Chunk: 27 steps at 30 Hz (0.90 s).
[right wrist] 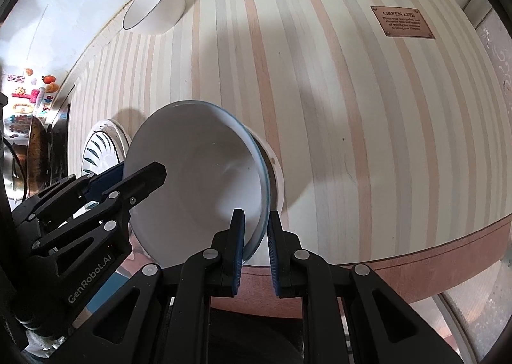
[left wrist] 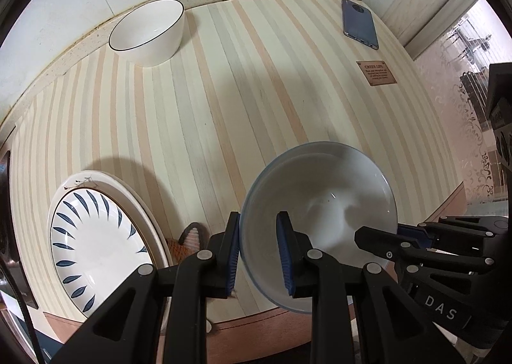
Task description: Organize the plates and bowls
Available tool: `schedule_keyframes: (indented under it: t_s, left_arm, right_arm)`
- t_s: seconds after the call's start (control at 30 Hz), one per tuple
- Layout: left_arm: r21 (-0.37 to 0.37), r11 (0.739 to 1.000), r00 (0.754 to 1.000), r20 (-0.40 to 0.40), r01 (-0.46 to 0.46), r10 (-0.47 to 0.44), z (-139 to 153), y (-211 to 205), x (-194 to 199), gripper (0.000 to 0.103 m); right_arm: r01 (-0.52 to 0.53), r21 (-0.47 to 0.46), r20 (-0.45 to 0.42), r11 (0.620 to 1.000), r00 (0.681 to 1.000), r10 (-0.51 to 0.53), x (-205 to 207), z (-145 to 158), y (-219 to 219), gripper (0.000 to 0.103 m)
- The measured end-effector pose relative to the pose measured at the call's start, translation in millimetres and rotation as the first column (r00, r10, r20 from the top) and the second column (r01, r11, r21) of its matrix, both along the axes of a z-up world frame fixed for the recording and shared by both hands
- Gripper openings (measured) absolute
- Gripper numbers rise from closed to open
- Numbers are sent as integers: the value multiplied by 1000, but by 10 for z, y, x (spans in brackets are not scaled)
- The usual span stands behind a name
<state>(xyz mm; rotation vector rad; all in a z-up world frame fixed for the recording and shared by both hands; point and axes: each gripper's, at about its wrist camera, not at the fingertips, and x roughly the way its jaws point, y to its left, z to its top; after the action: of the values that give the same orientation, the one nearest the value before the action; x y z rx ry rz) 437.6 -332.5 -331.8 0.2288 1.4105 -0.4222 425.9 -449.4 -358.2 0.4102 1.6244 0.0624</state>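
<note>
While both grippers pinch opposite rims of the tilted blue-rimmed bowl (left wrist: 320, 213), the left gripper (left wrist: 259, 252) sits nearer the plates (left wrist: 96, 236) than the right gripper (right wrist: 256, 245).

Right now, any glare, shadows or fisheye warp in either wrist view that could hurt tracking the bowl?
Left wrist: stripes of the table bow strongly, black corners vignette, the blue-rimmed bowl shows only a faint highlight, and soft shadows fall beside the plates. Right wrist: same warp, bright window glare at the right edge, and the bowl is evenly lit and sharp.
</note>
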Motion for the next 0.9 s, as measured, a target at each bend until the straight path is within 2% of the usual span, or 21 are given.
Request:
schedule_keyframes:
  t_s: [0.33, 0.53, 0.63, 0.73, 0.8, 0.83, 0.87, 0.9]
  left_arm:
    - [12, 1000, 1000, -23, 9, -9, -71, -17, -4, 20]
    - [8, 1000, 999, -40, 4, -3, -101, 7, 2, 20]
    - [-14, 1000, 999, -42, -8, 7, -29, 72, 34, 20]
    - [-56, 998, 999, -24, -38, 36, 177, 206, 127, 20]
    - [-90, 993, 997, -2, -72, 72, 358, 330, 253, 21]
    - [-114, 988, 994, 14, -106, 109, 478, 434, 379, 21]
    - [-126, 984, 991, 21, -129, 133, 543, 496, 472, 21]
    - [-147, 975, 985, 27, -166, 171, 621, 598, 622, 21]
  right_arm:
    - [-47, -38, -26, 998, 999, 46, 47, -30, 87, 16]
    - [-56, -14, -44, 998, 997, 55, 64, -52, 61, 18]
    - [-46, 11, -41, 999, 998, 47, 72, 12, 10, 18]
    - [-33, 29, -21, 999, 999, 33, 126, 198, -101, 19]
    - [-27, 36, 8, 999, 1000, 26, 224, 348, -147, 32]
    - [-24, 47, 27, 999, 999, 23, 314, 437, -170, 46]
    - [-23, 57, 44, 998, 999, 20, 398, 499, -181, 55]
    - [-19, 69, 61, 997, 998, 15, 498, 554, -190, 56]
